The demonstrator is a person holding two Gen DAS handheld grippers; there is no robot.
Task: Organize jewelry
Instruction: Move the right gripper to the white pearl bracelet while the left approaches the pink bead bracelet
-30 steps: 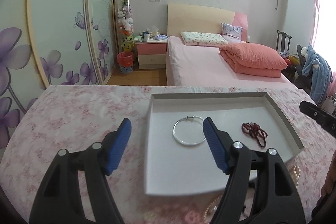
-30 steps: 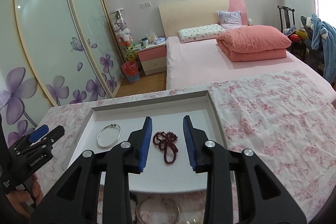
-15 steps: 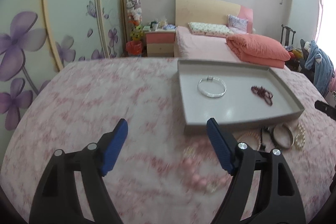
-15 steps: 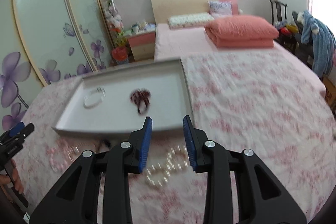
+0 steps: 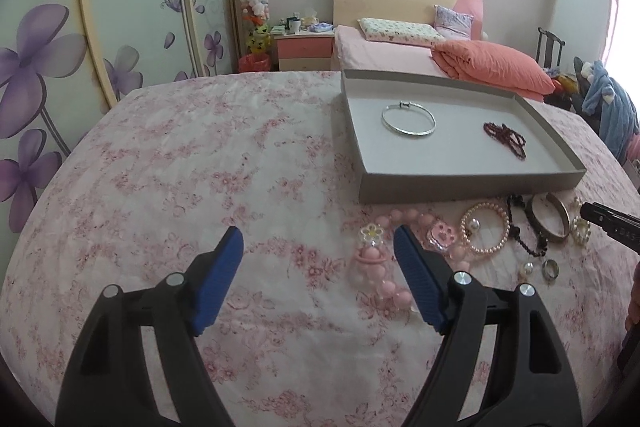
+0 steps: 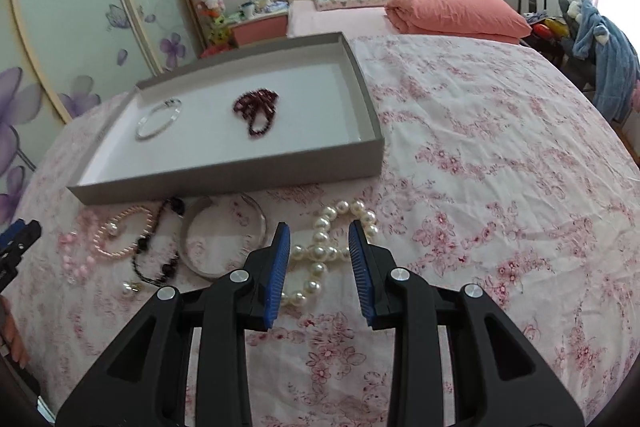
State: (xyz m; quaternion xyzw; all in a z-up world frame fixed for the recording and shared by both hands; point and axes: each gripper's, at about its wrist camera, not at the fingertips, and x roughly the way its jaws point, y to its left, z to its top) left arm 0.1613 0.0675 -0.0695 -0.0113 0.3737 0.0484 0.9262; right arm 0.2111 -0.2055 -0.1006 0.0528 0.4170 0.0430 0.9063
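Jewelry waits loose on the floral cloth: the right gripper (image 6: 318, 247) hovers empty, jaws narrowly parted, over the white pearl necklace (image 6: 334, 247); the left gripper (image 5: 318, 255) gapes wide beside the pink bead strand (image 5: 380, 267). Beyond sits the grey tray (image 6: 224, 183), holding a silver bangle (image 6: 158, 119) and garnet beads (image 6: 256, 111). Pinching one pearl could let the strand slip or snag the cloth.
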